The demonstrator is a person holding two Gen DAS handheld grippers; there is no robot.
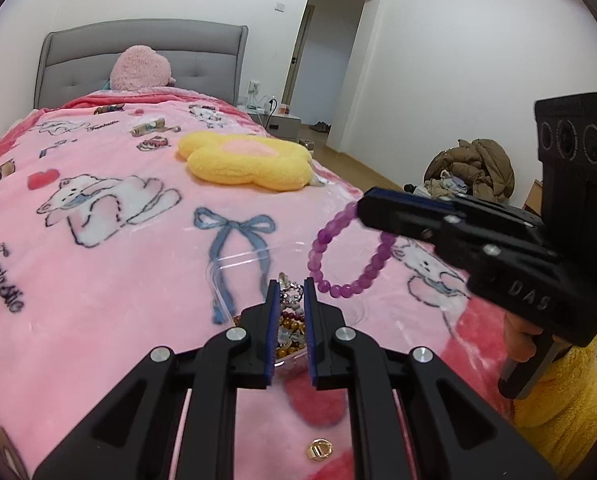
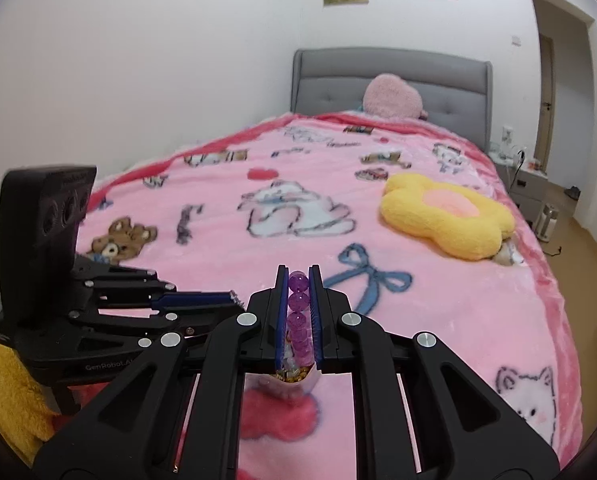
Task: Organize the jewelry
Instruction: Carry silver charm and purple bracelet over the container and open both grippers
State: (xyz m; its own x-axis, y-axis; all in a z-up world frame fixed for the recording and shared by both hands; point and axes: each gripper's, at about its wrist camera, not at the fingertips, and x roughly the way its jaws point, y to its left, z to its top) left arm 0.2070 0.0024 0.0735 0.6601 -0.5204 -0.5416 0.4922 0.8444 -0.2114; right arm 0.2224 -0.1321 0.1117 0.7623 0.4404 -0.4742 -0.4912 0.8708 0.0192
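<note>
- Here, mid-frame in the left wrist view, a bracelet (image 1: 348,254) of round, translucent purple beads hangs in a loop from the right gripper (image 1: 364,210), whose ribbed blue pads pinch its upper beads.
- The right wrist view shows those beads (image 2: 299,312) stacked in a line between the nearly closed jaws.
- The left gripper (image 1: 291,284) stands at a narrow gap, holding nothing, low centre above a clear plastic tray (image 1: 234,268) of mixed beaded jewelry (image 1: 288,322).
- A gold ring (image 1: 319,449) lies on the fleecy pink cartoon-print blanket (image 1: 110,240) at bottom centre.
- A plush yellow flower-shaped cushion (image 1: 248,164) sits above centre.
</note>
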